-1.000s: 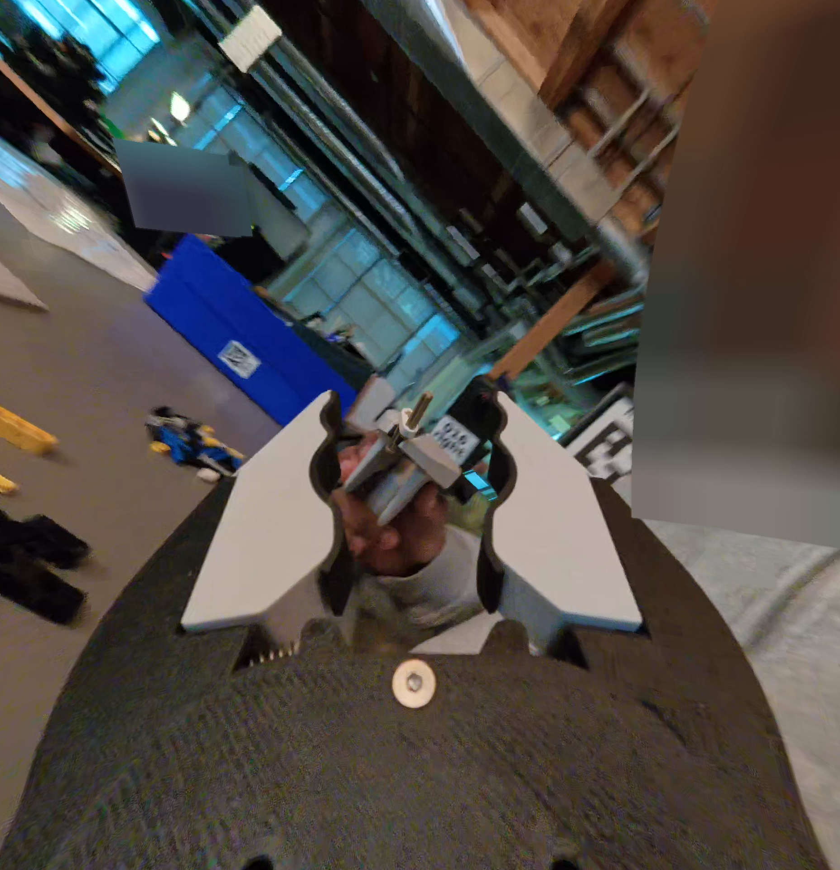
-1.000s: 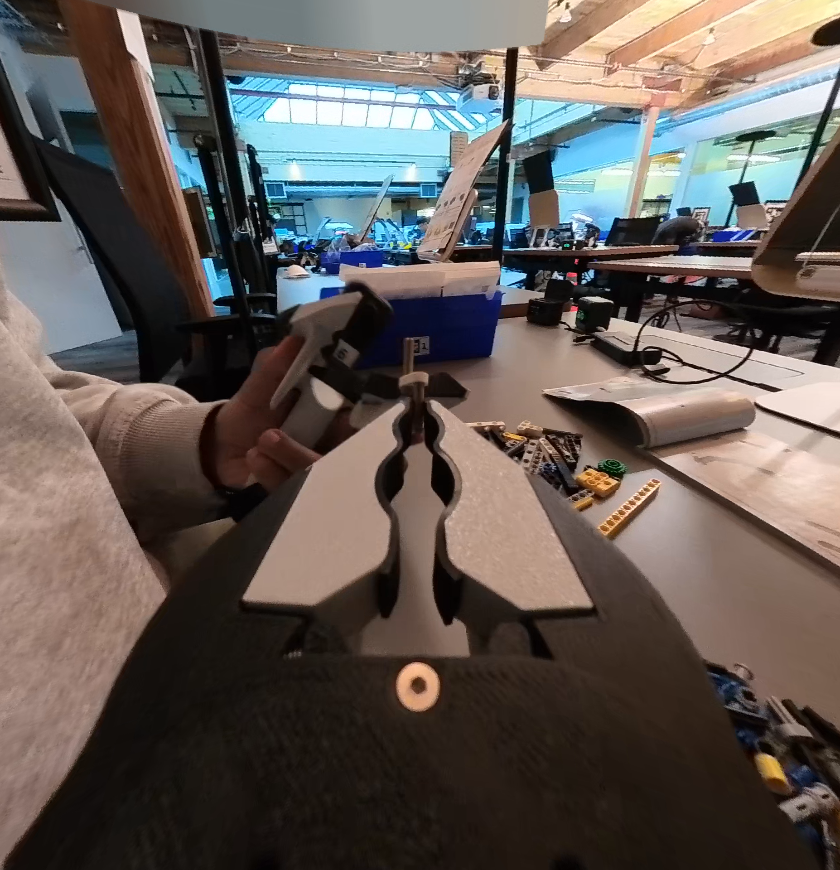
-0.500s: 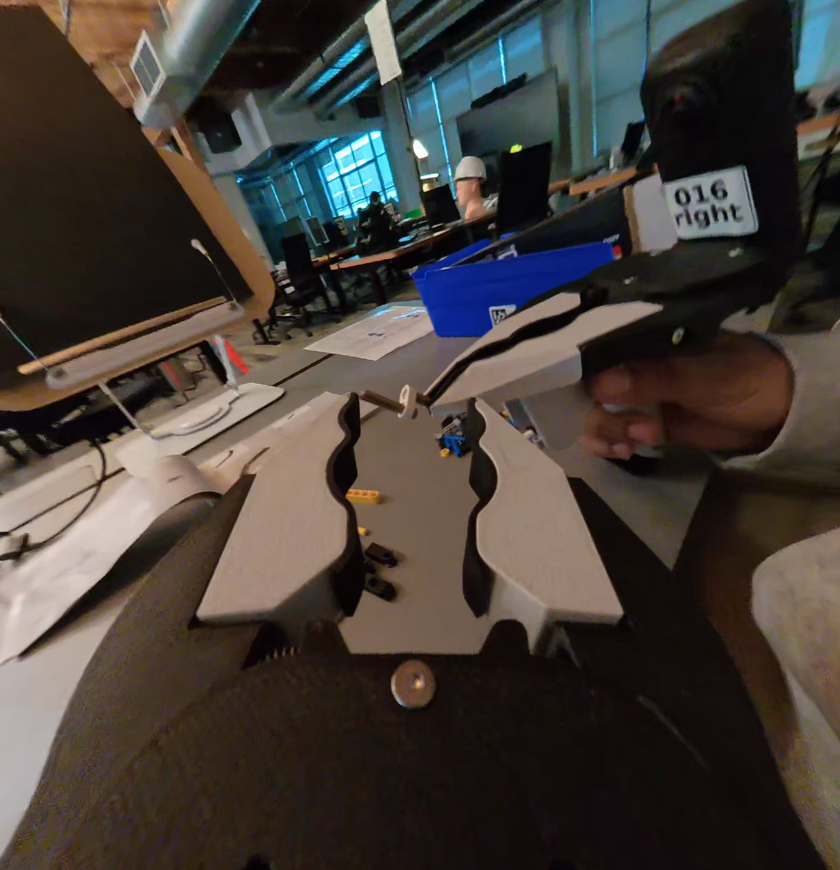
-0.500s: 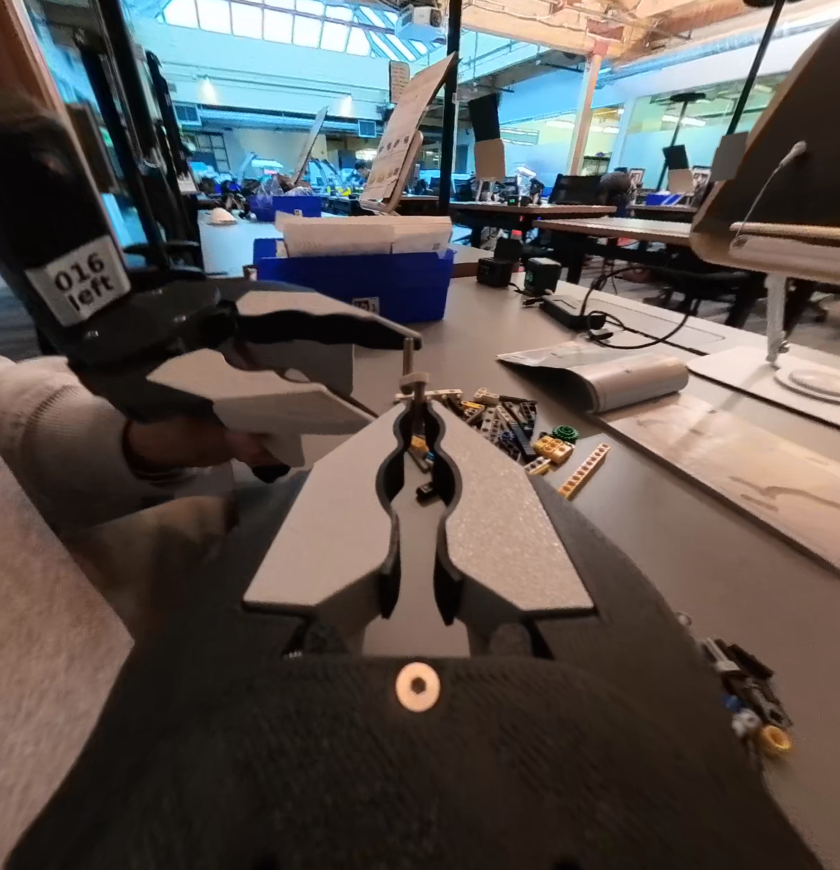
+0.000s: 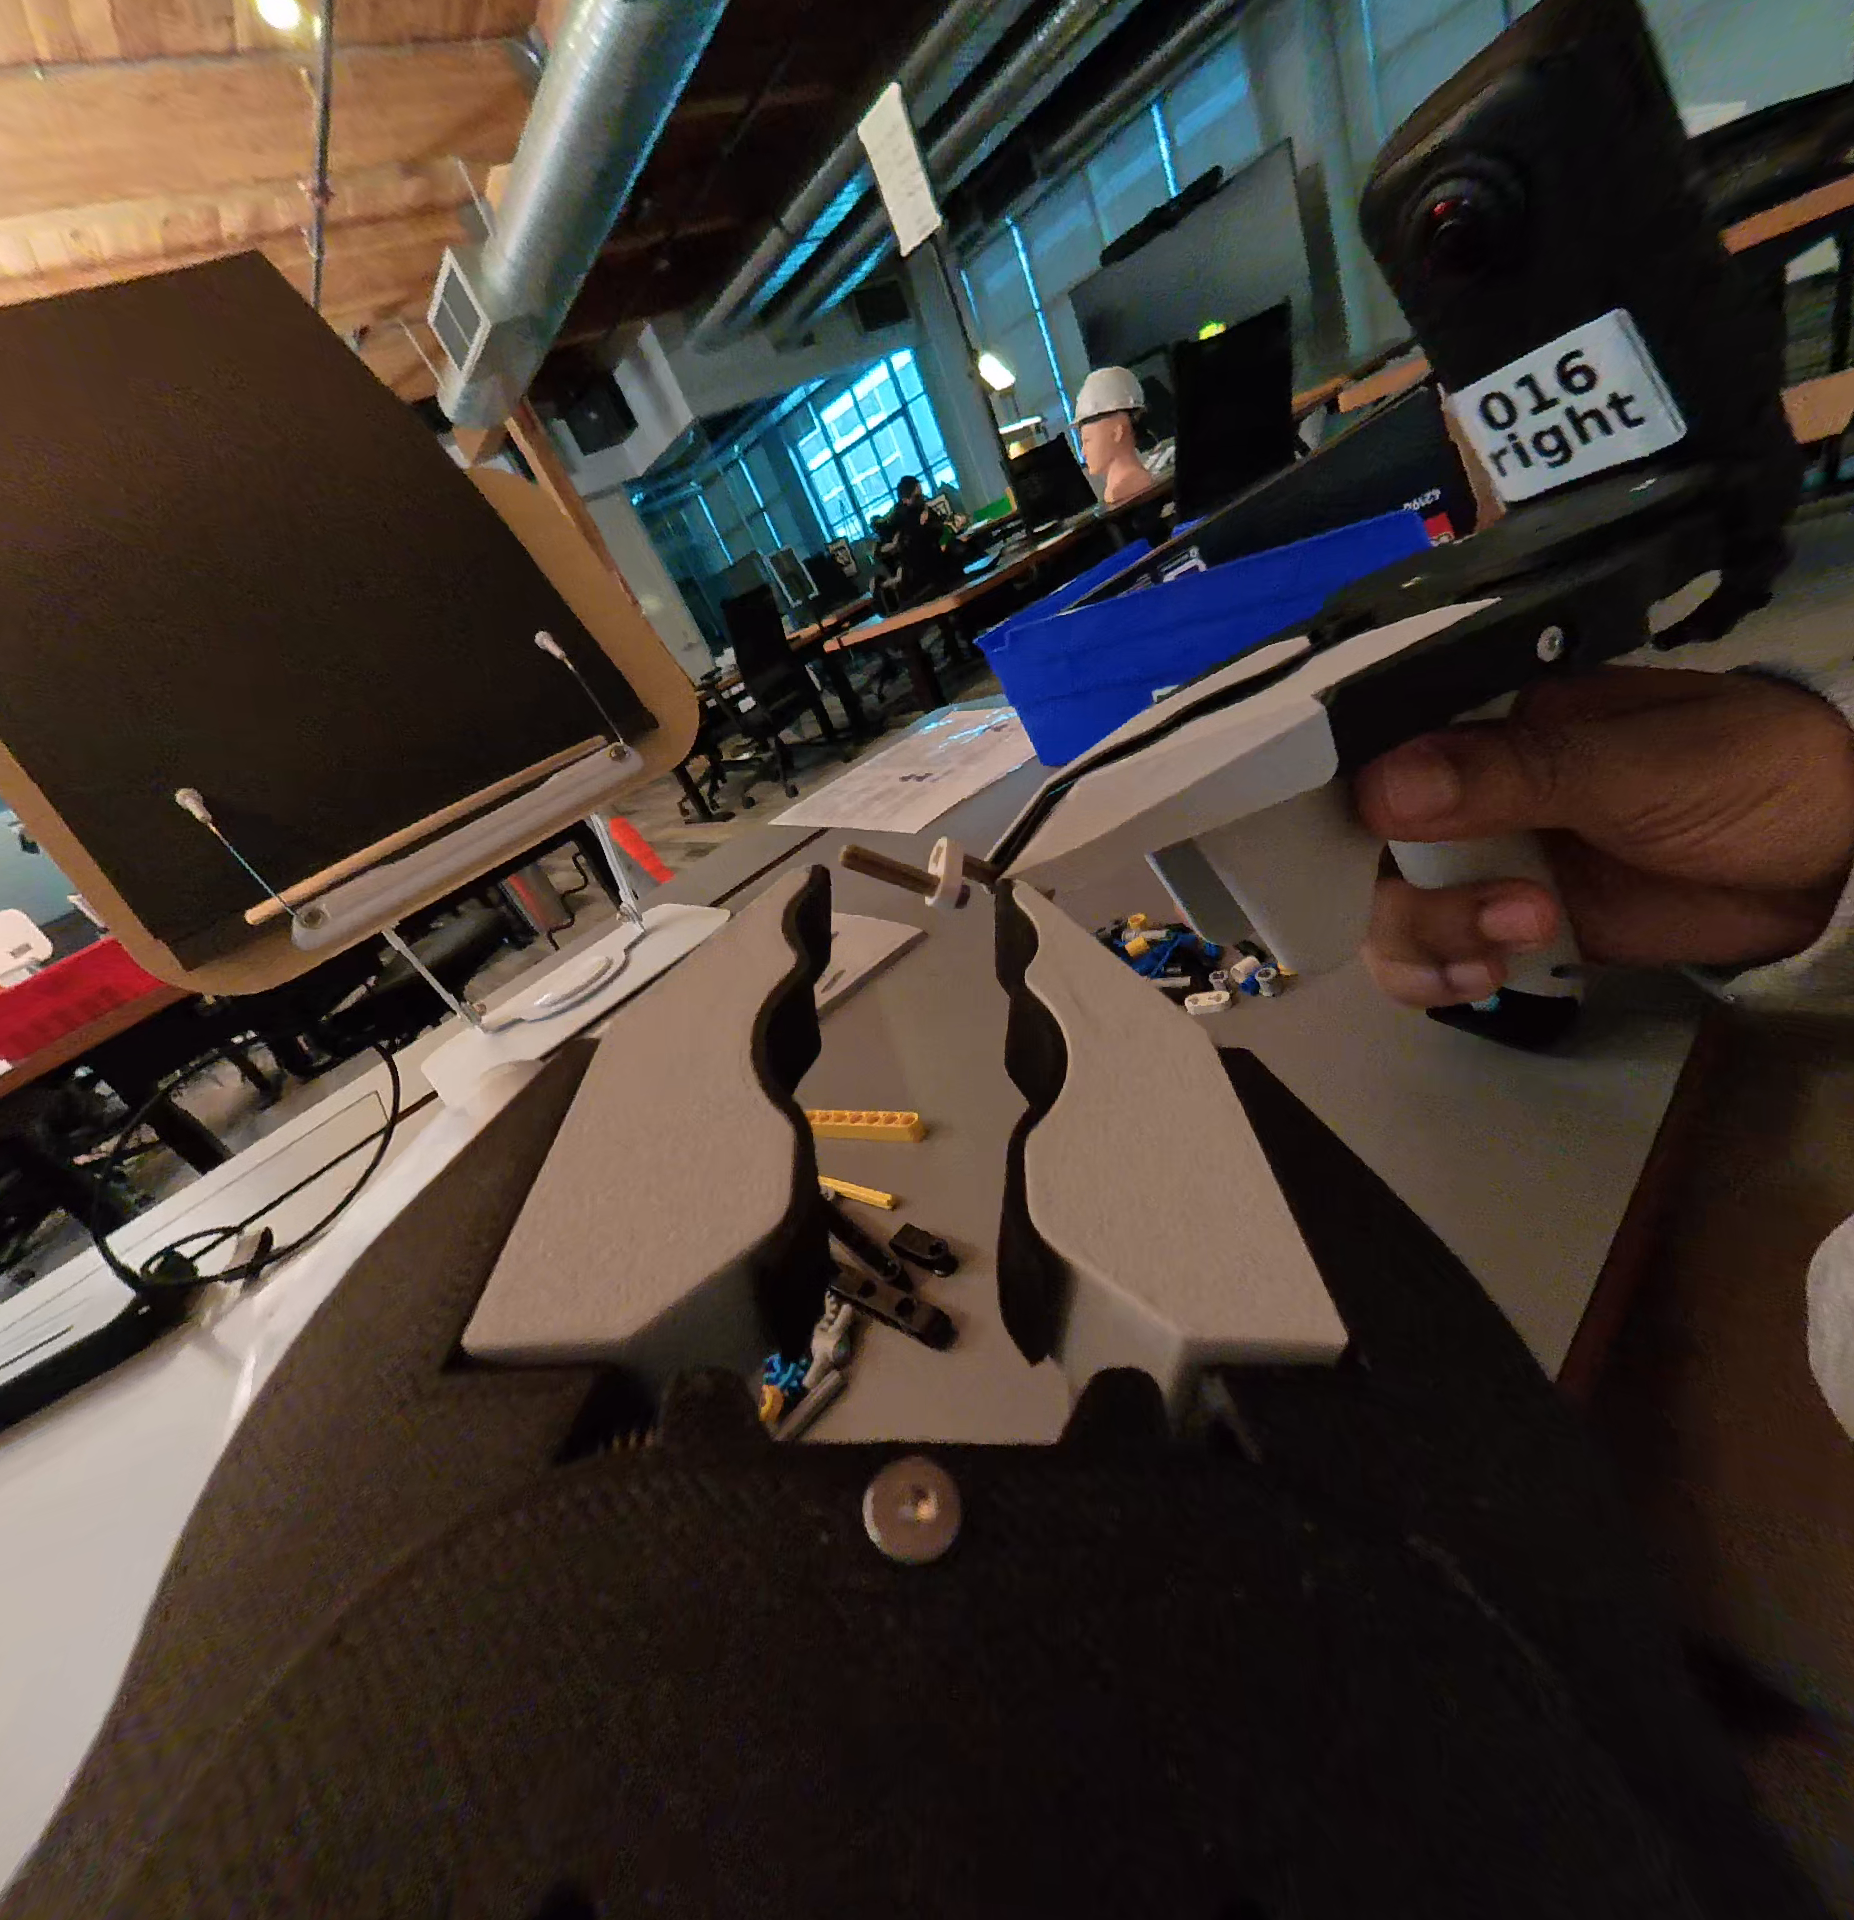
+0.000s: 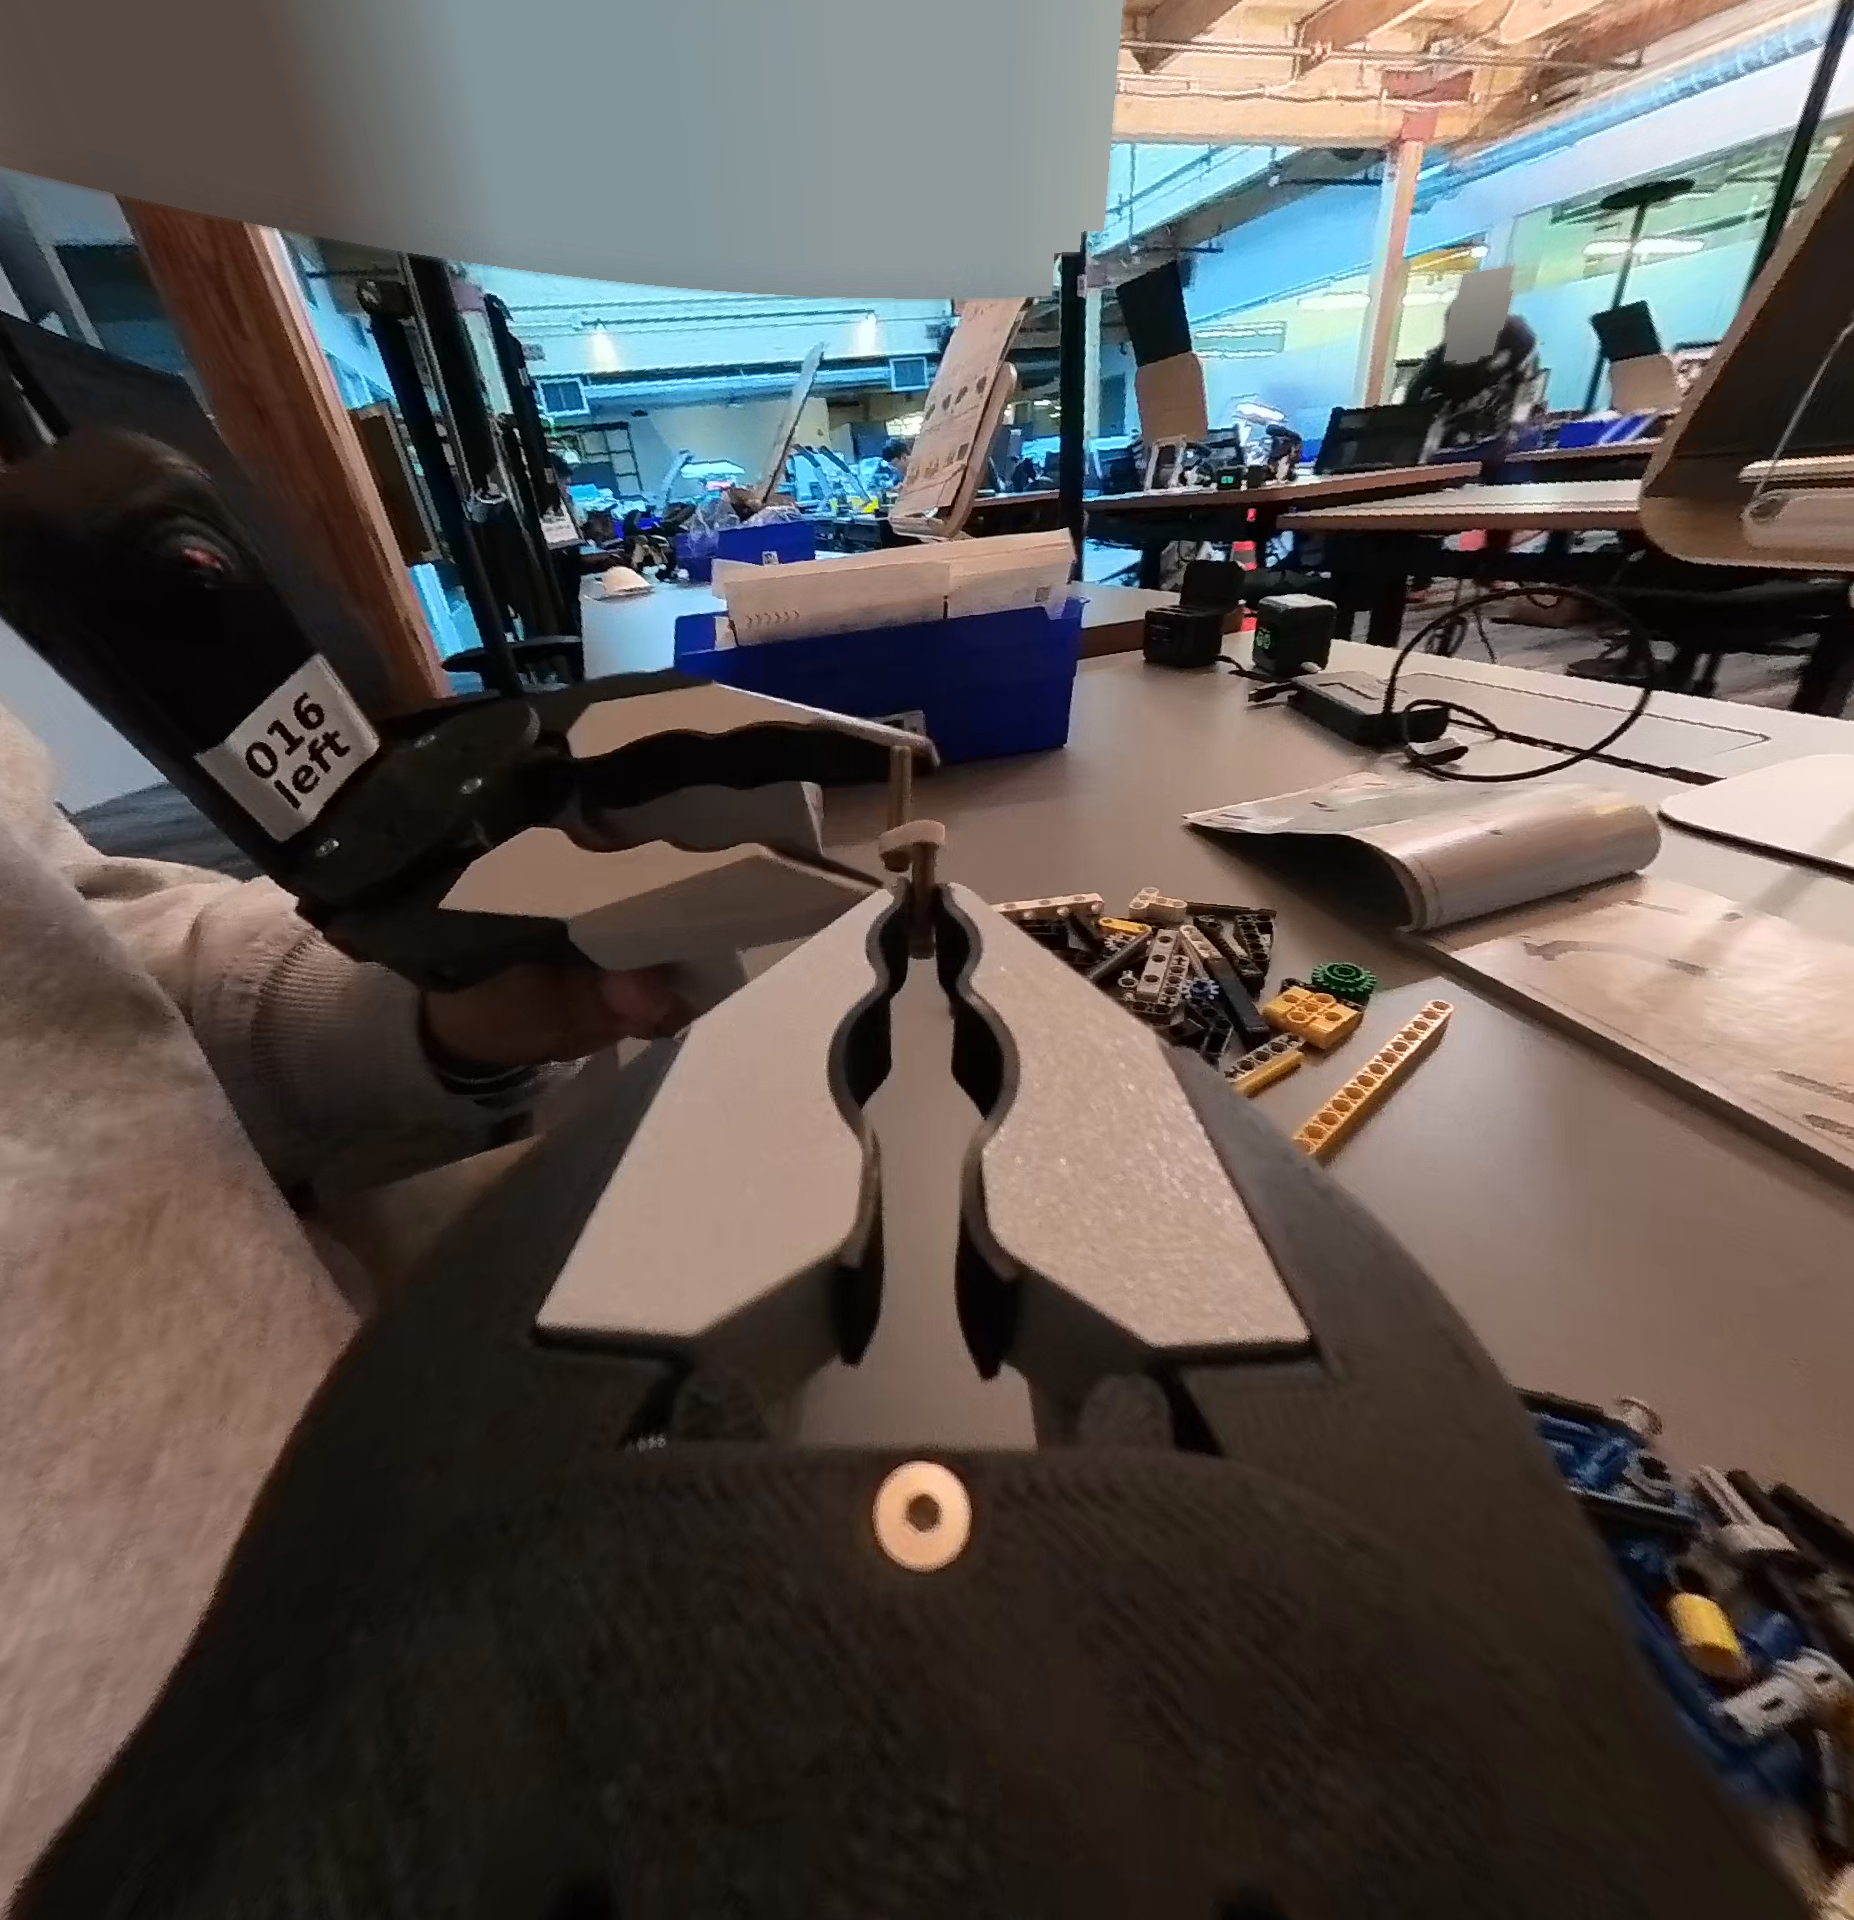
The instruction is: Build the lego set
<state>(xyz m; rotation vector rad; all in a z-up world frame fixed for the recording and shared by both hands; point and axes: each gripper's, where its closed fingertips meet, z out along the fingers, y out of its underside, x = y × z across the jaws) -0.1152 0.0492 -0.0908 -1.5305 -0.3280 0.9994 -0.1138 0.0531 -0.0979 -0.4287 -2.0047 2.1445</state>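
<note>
My right gripper [image 6: 918, 909] is shut on the lower end of a thin brown axle [image 6: 902, 779], held upright above the table. A small white piece [image 6: 910, 836] sits on the axle just above my fingertips. My left gripper [image 5: 910, 894] is open, with its two fingers on either side of the axle [image 5: 887, 871] and the white piece [image 5: 947, 873]. In the right wrist view the left gripper [image 6: 902, 816] has one fingertip at the axle's top end and the other beside the white piece. I see no clear press on either.
A pile of black, grey and yellow lego parts [image 6: 1162, 956] lies on the grey table, with a green gear [image 6: 1341, 977] and a long yellow beam [image 6: 1375, 1075]. More parts [image 6: 1733, 1590] lie at the near right. A booklet [image 6: 1474, 842] and a blue bin [image 6: 902, 665] stand behind. Left and right tips are no more than a few centimetres apart.
My left gripper swung down from pointing upward to level with the table, came up to the axle's end, and its fingers narrowed around it. My right gripper kept hold of the axle.
</note>
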